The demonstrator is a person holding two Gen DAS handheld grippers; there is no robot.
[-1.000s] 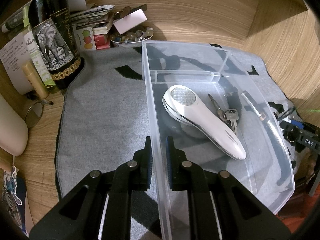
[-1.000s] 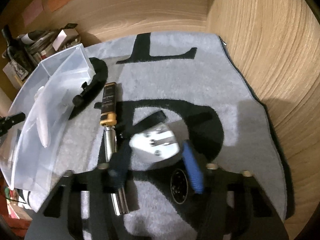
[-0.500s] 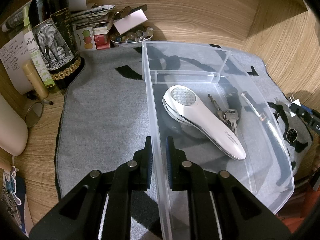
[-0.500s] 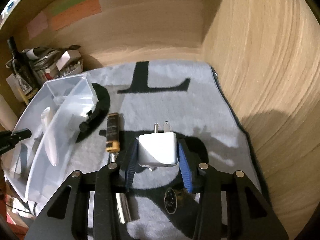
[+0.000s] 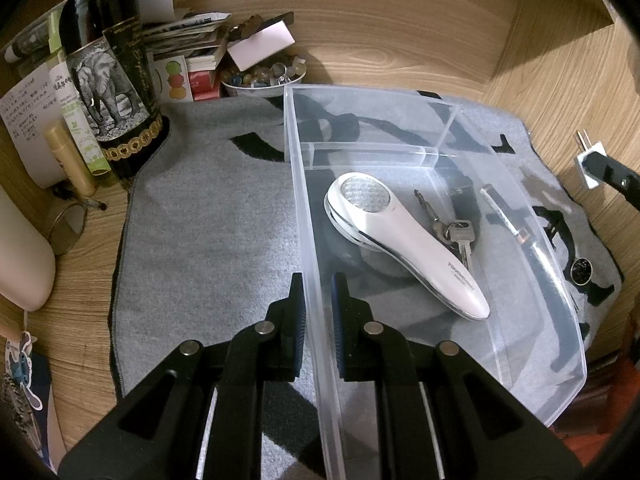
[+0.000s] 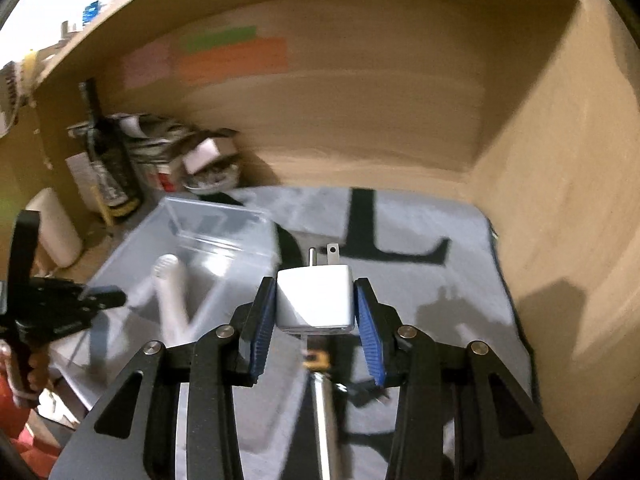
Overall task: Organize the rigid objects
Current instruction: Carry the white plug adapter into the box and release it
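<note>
My left gripper (image 5: 319, 312) is shut on the left wall of a clear plastic bin (image 5: 308, 216) that rests on a grey mat. In the bin lie a white handheld device (image 5: 404, 240) and a bunch of keys (image 5: 452, 230). My right gripper (image 6: 316, 312) is shut on a white plug adapter (image 6: 315, 300), prongs pointing forward, held in the air above the mat to the right of the bin (image 6: 208, 248). The adapter also shows in the left wrist view (image 5: 587, 158) at the far right. A silver and black lighter-like tube (image 6: 320, 392) lies on the mat under the right gripper.
A dark wine bottle (image 5: 110, 80), papers, small boxes and a bowl of beads (image 5: 264, 76) crowd the back left corner. Wooden walls (image 6: 560, 200) close in the back and right. A small round black disc (image 5: 581, 270) lies on the mat right of the bin.
My right gripper closed on the white adapter on the mat and lifted it high. The left gripper and bin have not moved.
</note>
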